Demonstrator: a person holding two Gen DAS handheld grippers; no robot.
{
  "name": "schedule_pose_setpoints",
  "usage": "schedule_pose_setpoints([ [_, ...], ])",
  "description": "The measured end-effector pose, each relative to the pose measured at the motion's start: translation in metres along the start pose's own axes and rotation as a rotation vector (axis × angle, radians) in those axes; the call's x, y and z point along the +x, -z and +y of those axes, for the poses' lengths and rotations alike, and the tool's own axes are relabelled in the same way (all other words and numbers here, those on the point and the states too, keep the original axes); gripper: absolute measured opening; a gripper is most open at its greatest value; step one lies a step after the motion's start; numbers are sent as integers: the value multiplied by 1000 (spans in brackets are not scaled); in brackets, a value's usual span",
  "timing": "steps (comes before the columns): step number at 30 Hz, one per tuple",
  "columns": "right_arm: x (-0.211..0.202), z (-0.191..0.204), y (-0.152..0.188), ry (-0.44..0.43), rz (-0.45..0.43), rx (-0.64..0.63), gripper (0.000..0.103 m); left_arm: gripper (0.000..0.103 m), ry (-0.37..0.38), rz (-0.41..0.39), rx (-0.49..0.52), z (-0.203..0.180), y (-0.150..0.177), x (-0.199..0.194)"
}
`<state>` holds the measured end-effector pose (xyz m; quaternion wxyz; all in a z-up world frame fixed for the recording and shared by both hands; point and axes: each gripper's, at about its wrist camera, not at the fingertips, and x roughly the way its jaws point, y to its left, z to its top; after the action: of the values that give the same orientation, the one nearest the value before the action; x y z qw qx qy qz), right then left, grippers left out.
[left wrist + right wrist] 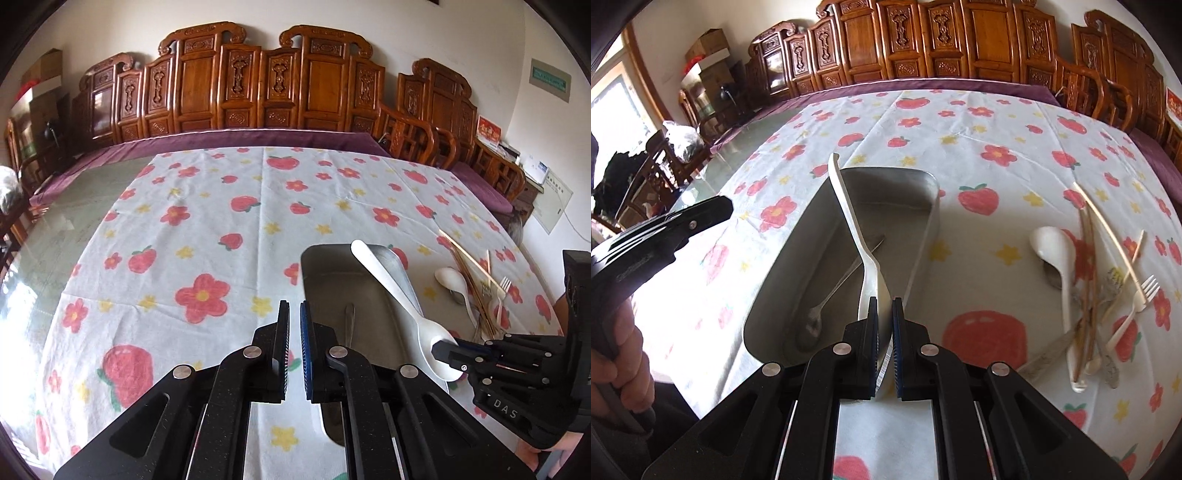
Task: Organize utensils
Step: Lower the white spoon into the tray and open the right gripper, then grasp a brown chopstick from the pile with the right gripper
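My right gripper [885,300] is shut on the bowl of a white plastic spoon [849,218] and holds it above a metal tray [923,229], handle pointing away. The spoon [391,291] and right gripper [448,350] also show in the left wrist view over the tray [314,266]. A metal spoon [827,295] lies inside the tray. My left gripper [294,306] is shut and empty at the tray's left edge. A pile of utensils [1089,306] lies right of the tray: a white spoon [1054,254], chopsticks, a white fork [1141,299], metal pieces.
The table carries a white cloth with red flowers and strawberries [203,229]. A purple bench cushion [221,138] and carved wooden seat backs [258,85] stand behind the table. Glass tabletop shows at the left [55,236].
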<state>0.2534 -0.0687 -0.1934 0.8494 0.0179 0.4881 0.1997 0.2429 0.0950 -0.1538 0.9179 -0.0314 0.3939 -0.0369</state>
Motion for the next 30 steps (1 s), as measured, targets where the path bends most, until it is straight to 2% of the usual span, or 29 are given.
schedule_pose_setpoints([
  [5,6,10,-7,-30,10,29,13,5,3,-6,-14,7,-1,-2],
  [12,1,15,1,-99,3,-26,14,5,11,-12,-14,6,-1,-6],
  [16,-14,3,3,-99,-27,-38,14,14,18,-16,-3,-1,-1,-7],
  [18,-24,-4,5,-80,-51,-57,13,15,26,-15,1,-6,0,-7],
  [20,-38,-20,8,-46,-79,-70,13,17,37,-12,13,-13,1,-6],
  [22,-49,-40,11,-13,-101,-69,13,28,48,-13,33,-23,2,-5],
  [25,-61,-77,15,52,-118,-52,13,37,66,-10,61,-40,5,-3],
  [27,-66,-103,16,96,-130,-38,20,45,75,-6,77,-51,6,0],
  [30,-68,-141,18,146,-137,-4,21,53,94,-2,96,-67,9,4],
])
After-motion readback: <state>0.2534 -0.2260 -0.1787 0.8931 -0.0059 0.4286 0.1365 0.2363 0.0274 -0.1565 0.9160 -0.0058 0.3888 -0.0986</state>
